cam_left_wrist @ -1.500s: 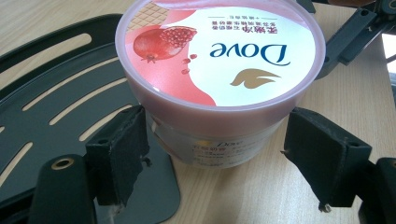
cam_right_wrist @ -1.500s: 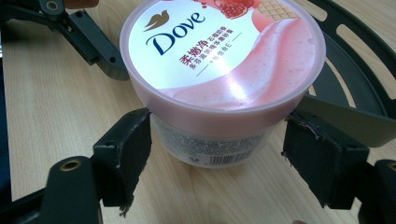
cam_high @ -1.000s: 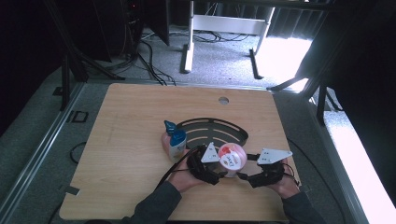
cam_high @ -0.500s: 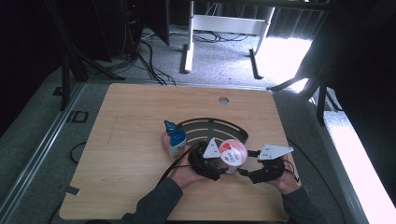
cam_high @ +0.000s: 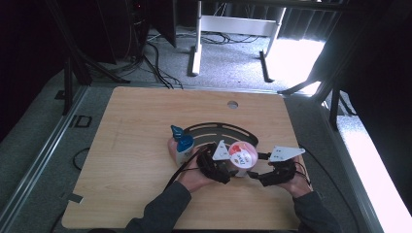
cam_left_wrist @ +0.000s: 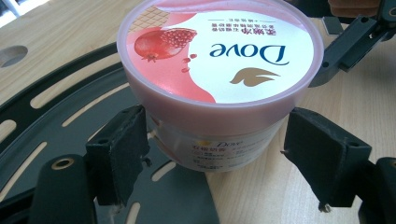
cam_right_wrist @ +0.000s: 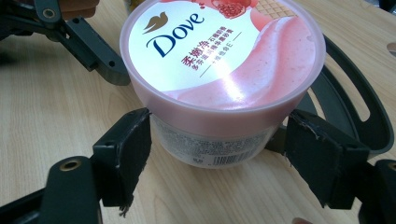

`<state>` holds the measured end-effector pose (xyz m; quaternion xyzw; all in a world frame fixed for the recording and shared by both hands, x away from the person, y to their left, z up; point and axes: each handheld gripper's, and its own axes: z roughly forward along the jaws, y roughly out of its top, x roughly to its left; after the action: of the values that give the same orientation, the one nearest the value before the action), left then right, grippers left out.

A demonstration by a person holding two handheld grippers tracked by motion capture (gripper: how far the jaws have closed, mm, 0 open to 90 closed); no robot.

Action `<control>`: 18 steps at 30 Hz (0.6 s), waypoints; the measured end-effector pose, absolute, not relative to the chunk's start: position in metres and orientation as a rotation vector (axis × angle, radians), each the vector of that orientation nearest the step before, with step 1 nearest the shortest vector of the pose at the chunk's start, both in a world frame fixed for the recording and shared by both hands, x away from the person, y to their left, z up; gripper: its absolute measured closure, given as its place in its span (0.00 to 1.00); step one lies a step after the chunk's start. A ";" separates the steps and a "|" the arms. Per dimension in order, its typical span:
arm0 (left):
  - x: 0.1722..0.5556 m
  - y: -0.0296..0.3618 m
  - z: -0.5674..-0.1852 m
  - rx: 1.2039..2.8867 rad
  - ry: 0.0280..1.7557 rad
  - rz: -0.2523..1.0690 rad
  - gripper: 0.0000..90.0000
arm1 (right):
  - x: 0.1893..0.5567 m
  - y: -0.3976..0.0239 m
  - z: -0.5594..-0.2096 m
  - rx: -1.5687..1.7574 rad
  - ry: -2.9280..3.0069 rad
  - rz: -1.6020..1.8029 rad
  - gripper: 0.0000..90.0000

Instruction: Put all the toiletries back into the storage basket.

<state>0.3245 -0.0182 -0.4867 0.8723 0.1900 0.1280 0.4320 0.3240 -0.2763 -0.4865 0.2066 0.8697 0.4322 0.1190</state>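
Tub with a pink lid stands upright near the middle of the table, toward the near side, partly on the near edge of a black slotted plate and partly on bare wood. Both grippers face it from opposite sides. The left gripper comes in from the near left; in the left gripper view its jaws are spread to either side of the tub's wall just under the lid, the left pad at or almost at the wall, the right pad apart from it. The right gripper comes in from the near right; in the right gripper view its jaws are likewise spread around the tub, with a gap on the right side. Neither seems to pinch it yet. This two-sided bracket probably lets one gripper steady the body while the other works the lid.

Just left of the tub stands a bottle with a blue cap, close to the left hand; it could crowd a wide swing there. The plate's raised edge under the tub may make it rock.
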 end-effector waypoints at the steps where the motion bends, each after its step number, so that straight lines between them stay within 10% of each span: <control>1: 0.325 -0.018 -0.486 2.174 0.474 0.321 0.25 | 0.325 -0.276 -0.486 0.606 2.543 1.263 0.26; 18: 0.335 -0.021 -0.483 2.154 0.491 0.337 0.25 | 0.337 -0.278 -0.482 0.608 2.530 1.274 0.25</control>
<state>0.3347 -0.0209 -0.4831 0.8664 0.1976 0.1354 0.4381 0.3367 -0.2783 -0.4825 0.2082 0.8668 0.4364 0.1218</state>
